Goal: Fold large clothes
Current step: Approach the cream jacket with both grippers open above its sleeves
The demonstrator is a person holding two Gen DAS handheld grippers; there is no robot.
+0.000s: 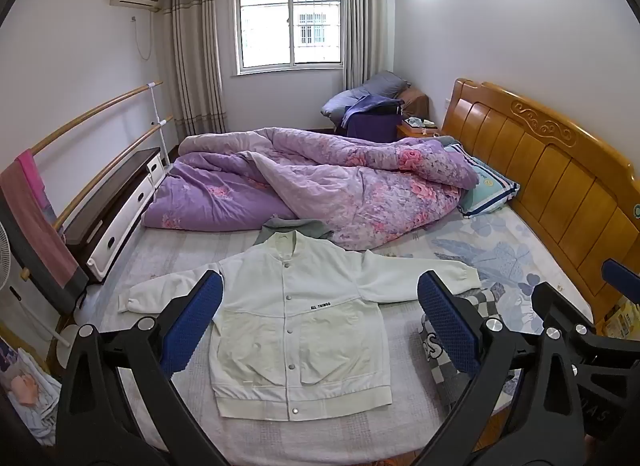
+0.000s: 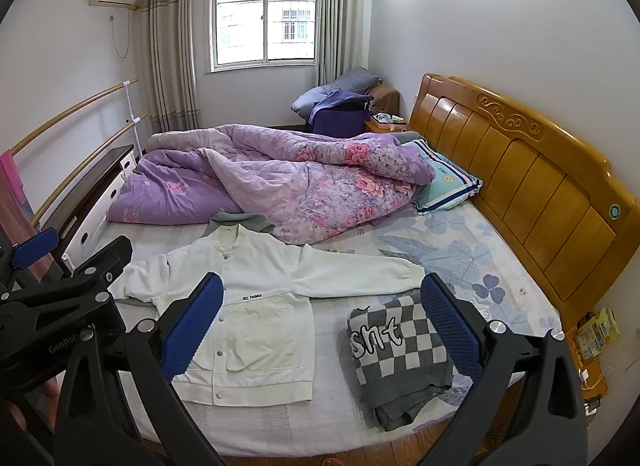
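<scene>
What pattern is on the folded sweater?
Grey and white checks on the folded sweater, clearest in the right wrist view.

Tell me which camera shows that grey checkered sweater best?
The right wrist view: the folded checkered sweater lies almost whole between the open right gripper's fingers, its white lettering plain. In the left wrist view the sweater is mostly hidden behind a blue finger; only a strip shows.

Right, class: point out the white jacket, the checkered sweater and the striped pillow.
white jacket (image 1: 296, 322): left wrist view, on the buttoned front.
checkered sweater (image 2: 400, 354): right wrist view, on the checked top face.
striped pillow (image 2: 444, 181): right wrist view, on the teal middle.
</scene>
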